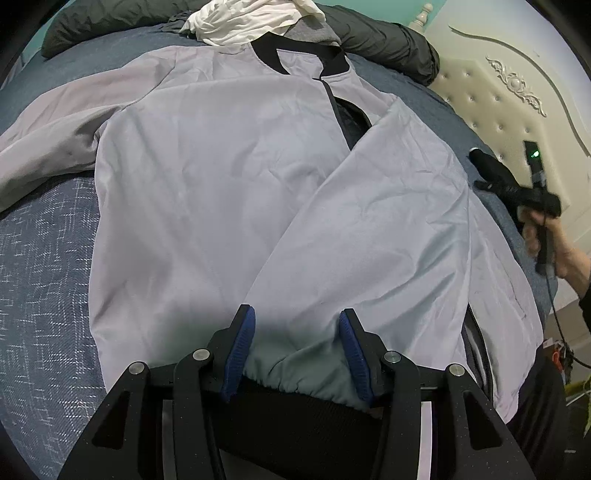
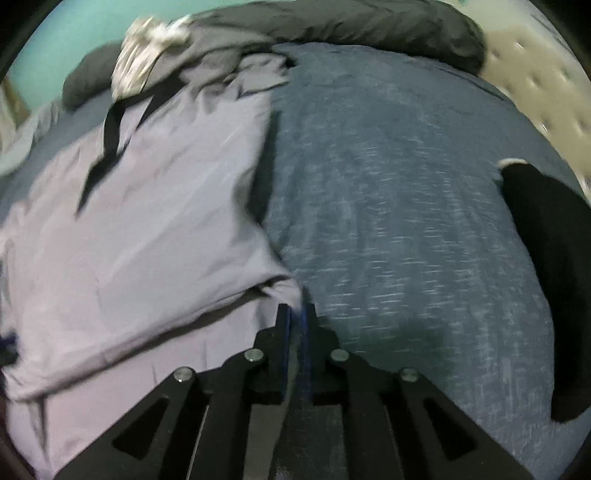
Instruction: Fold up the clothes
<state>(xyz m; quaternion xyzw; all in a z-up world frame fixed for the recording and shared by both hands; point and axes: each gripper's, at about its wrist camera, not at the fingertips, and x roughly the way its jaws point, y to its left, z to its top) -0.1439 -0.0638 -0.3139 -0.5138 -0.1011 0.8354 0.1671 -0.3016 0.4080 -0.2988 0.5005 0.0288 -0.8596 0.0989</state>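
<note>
The left gripper (image 1: 297, 347) sits lowest in its view, fingers (image 1: 242, 350) spread wide and grasping nothing, poised over the black hem (image 1: 295, 410) of the jacket (image 1: 221, 184). The jacket lies front up on the bed (image 1: 44, 277), zip partly undone, with the right sleeve (image 1: 388, 206) folded diagonally across the chest and the left sleeve (image 1: 55, 147) stretched out flat. The right gripper (image 2: 297, 332) has its fingers pressed together just off the jacket's right edge (image 2: 273, 288); motion blur hides whether any cloth is pinched, though the left view suggests none is held. Risks, as judgement: closing the left fingers on the top layer alone would lift only the front panel and spoil the fold; the thin, slippery-looking fabric could let the folded sleeve slide off when the hem is raised; the open zip could let the two halves shift apart. Beyond the collar (image 1: 299, 51), a white garment (image 1: 251, 18) and dark bedding (image 1: 388, 40) crowd the far end, so a hem-to-collar fold could land on them. No containers are in view.
</note>
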